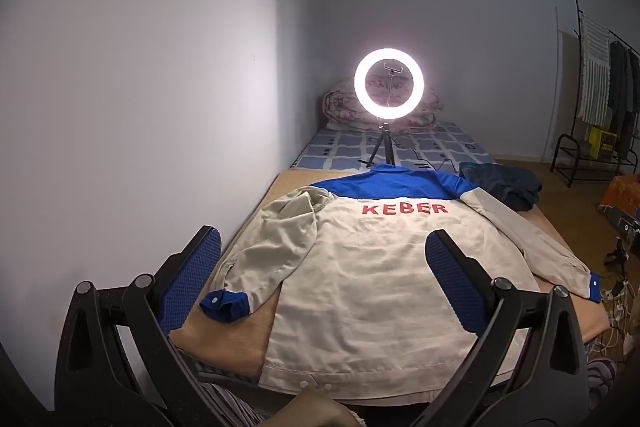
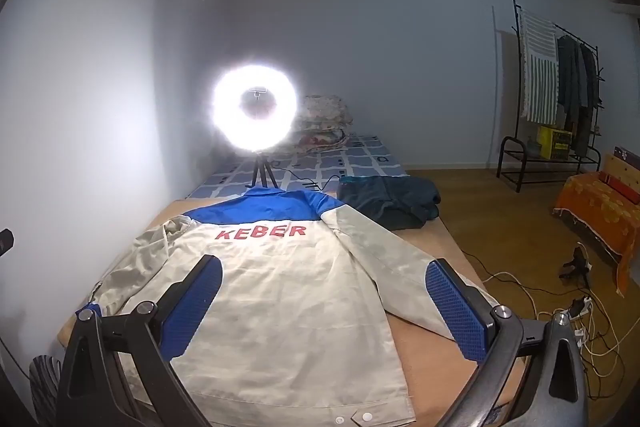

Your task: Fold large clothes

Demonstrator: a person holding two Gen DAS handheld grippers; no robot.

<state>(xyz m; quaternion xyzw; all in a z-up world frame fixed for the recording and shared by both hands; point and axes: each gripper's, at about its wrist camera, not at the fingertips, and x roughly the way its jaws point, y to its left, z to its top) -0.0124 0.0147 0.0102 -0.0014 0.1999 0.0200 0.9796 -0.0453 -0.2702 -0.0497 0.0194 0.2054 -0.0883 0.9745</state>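
1. Left wrist view: my left gripper (image 1: 322, 279) hangs empty, jaws wide apart; jacket (image 1: 360, 287) spread back-up across frame centre on the bed (image 1: 240, 339).
2. Right wrist view: my right gripper (image 2: 324, 303) likewise spread wide, holding nothing. Folding unstarted, I judge; next, sleeve (image 2: 384, 267) needs pinching inward.

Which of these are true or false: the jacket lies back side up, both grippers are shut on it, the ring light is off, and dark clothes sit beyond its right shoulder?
1. The jacket lies back up. True: KEBER shows.
2. The left gripper and right gripper are shut on it. False: both open, holding nothing.
3. The ring light is off. False: it glows.
4. A dark clothes pile sits beyond its right shoulder. True.
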